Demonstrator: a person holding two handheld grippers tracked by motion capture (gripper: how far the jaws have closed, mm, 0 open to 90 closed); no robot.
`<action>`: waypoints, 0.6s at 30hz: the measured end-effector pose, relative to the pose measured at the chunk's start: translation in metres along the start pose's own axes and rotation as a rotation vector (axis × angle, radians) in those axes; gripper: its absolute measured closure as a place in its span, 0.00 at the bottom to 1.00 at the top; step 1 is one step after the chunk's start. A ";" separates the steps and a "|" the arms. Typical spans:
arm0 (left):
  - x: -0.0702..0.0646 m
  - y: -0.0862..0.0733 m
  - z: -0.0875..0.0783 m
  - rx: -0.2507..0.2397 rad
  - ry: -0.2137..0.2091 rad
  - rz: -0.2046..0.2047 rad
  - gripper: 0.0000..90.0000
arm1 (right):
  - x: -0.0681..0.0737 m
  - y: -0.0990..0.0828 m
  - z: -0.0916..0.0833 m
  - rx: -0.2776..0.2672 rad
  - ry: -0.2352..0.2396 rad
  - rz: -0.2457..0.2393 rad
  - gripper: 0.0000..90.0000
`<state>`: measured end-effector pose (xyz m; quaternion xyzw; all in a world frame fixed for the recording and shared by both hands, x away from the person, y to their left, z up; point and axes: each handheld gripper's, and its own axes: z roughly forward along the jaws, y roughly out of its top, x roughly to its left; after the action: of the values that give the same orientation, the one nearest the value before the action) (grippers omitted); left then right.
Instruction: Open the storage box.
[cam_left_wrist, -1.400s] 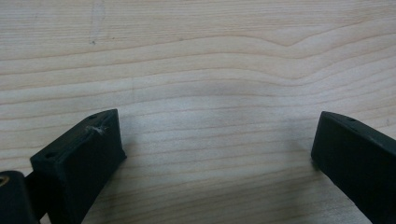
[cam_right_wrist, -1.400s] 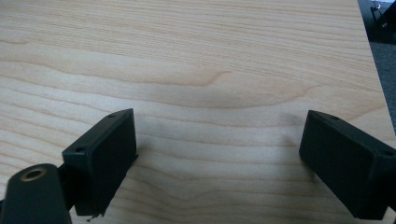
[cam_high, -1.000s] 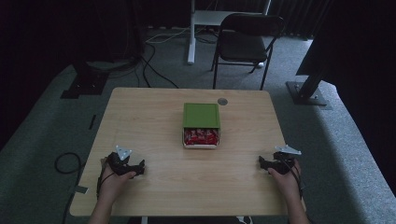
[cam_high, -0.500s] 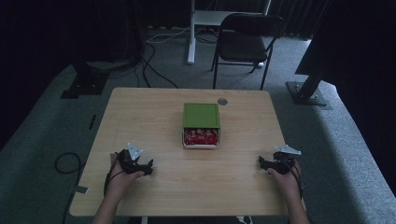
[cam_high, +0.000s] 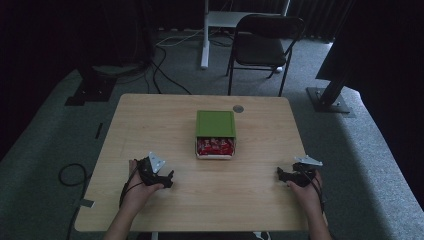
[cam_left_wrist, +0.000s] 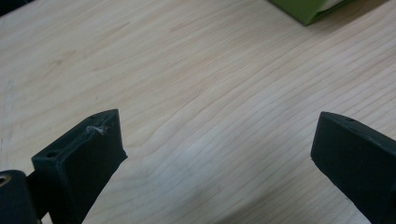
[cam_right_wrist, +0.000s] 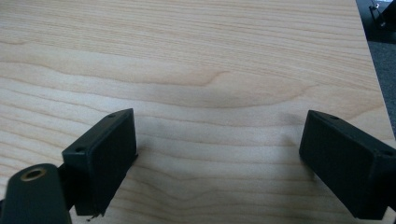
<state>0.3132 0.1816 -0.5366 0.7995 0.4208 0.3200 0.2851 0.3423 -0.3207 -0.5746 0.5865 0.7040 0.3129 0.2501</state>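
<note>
The left gripper (cam_high: 167, 179) stands with its jaws spread wide and nothing between them; the left gripper view confirms bare wood in the gap. The right gripper (cam_high: 281, 174) is likewise released and empty, jaws well apart over the table (cam_high: 150, 125).

Change noted: compared with the high view a second ago, the left gripper has travelled inward and turned toward the table's middle, so that its jaws now point at the green box (cam_high: 215, 124). The right gripper has held its place near the right edge.

Location of the work item: the green box lies ahead of both grippers, between them, and well apart from each. Its tray (cam_high: 215, 155) is slid partly out on the side facing the grippers, showing red packets (cam_high: 215, 146). In the left gripper view, a green corner of the box (cam_left_wrist: 308, 8) appears ahead and to the right of the jaws.

Assessment: the left hand's shift reads as the start of an approach to the box. Nothing is touched yet; the whole reach remains. The right gripper appears to be waiting.

A grey disc (cam_high: 238, 108) sits beyond the box, uninvolved.
</note>
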 end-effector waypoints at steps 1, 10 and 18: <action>-0.001 0.001 0.000 -0.001 -0.003 0.006 0.03 | 0.000 0.000 0.000 0.000 0.000 0.001 0.12; -0.019 0.019 -0.001 -0.035 -0.029 0.079 0.03 | 0.000 0.000 0.000 0.000 0.000 0.000 0.12; -0.035 0.034 -0.002 -0.062 -0.038 0.167 0.03 | 0.000 0.000 0.000 -0.001 -0.004 0.005 0.12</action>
<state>0.3123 0.1354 -0.5201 0.8286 0.3370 0.3402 0.2899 0.3424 -0.3209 -0.5746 0.5888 0.7018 0.3127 0.2508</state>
